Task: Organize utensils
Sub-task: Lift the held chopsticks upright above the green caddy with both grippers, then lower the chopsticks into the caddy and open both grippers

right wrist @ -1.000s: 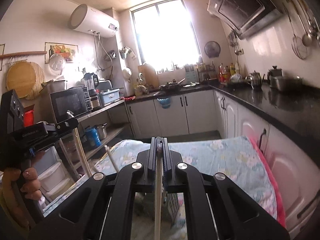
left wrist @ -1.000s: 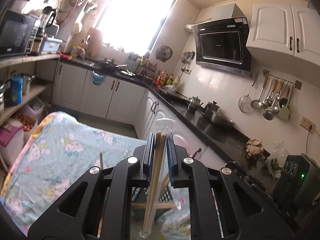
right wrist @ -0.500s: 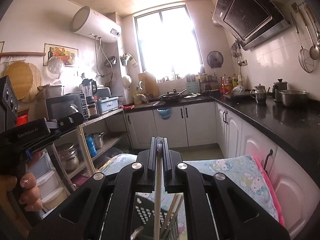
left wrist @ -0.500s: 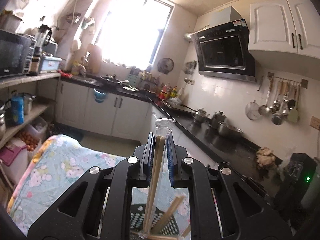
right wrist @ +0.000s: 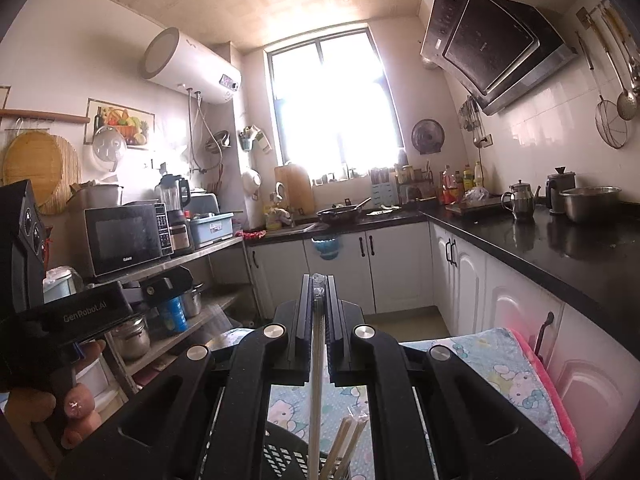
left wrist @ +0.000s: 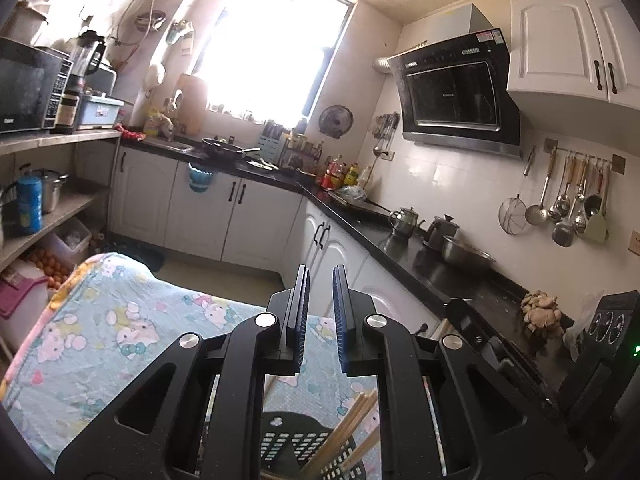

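Observation:
My left gripper (left wrist: 321,280) hovers over a black slotted basket (left wrist: 288,440); its jaws stand a narrow slit apart with nothing between them. Wooden chopsticks (left wrist: 348,420) lean in that basket. My right gripper (right wrist: 319,284) is shut on a single chopstick (right wrist: 316,380) in a clear wrapper, which hangs straight down toward the basket (right wrist: 280,456). More chopsticks (right wrist: 348,436) stand in the basket beside it. In the right wrist view the left gripper (right wrist: 176,284) shows at the left, held by a hand (right wrist: 76,404), with nothing in it.
The basket stands on a table under a cartoon-cat cloth (left wrist: 100,340). A black counter (left wrist: 420,256) with a kettle and steel bowl runs along the right. Open shelves (right wrist: 192,256) with a microwave stand on the left. Ladles hang on the tiled wall (left wrist: 568,200).
The wrapped chopsticks that stood between the left jaws are gone from them and now lie in the basket. Both views have risen and shifted; the right gripper keeps its chopstick.

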Tool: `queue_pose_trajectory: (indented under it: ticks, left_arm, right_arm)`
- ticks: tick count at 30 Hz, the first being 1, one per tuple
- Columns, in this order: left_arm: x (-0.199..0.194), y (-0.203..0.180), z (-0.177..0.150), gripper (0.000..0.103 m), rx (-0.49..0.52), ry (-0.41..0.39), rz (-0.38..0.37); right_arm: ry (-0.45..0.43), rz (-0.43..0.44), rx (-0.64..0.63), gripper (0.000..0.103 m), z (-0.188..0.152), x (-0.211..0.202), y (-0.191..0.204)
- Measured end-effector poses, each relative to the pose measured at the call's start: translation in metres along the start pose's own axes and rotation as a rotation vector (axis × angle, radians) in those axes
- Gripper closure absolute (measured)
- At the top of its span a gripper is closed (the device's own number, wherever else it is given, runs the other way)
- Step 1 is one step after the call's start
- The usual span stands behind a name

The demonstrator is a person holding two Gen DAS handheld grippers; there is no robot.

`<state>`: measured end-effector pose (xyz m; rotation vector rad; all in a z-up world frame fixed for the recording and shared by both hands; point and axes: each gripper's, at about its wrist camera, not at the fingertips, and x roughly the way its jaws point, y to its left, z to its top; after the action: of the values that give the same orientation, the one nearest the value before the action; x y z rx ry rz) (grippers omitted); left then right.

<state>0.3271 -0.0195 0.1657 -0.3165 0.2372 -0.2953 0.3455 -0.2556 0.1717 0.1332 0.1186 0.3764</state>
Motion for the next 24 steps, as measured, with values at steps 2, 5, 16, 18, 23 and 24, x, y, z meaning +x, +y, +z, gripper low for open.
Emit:
queue_pose_trajectory:
  ticks: [2,5,16,18,23,24]
  left_arm:
    - [0.004,-0.001,-0.001,0.097,0.0,0.007,-0.013]
    - [0.006,-0.002,-0.003,0.097,0.014,0.011,-0.018]
    - [0.021,0.008,-0.029,0.097,0.04,0.157,0.012]
    - [0.025,0.008,-0.036,0.097,0.054,0.197,0.015]
    - [0.029,0.011,-0.049,0.096,0.06,0.269,0.008]
    - [0.029,0.011,-0.05,0.095,0.063,0.274,0.008]
  right_arm:
    - [0.004,-0.001,0.0,0.097,-0.004,0.003,-0.001]
    - [0.012,0.002,0.003,0.097,-0.009,0.007,-0.001]
    - [0.082,0.006,0.017,0.097,-0.035,0.021,-0.004]
    - [0.102,0.002,0.025,0.097,-0.04,0.022,-0.007]
    - [0.163,0.0,0.047,0.096,-0.049,0.022,-0.011]
    - [0.176,0.002,0.047,0.096,-0.051,0.022,-0.012]
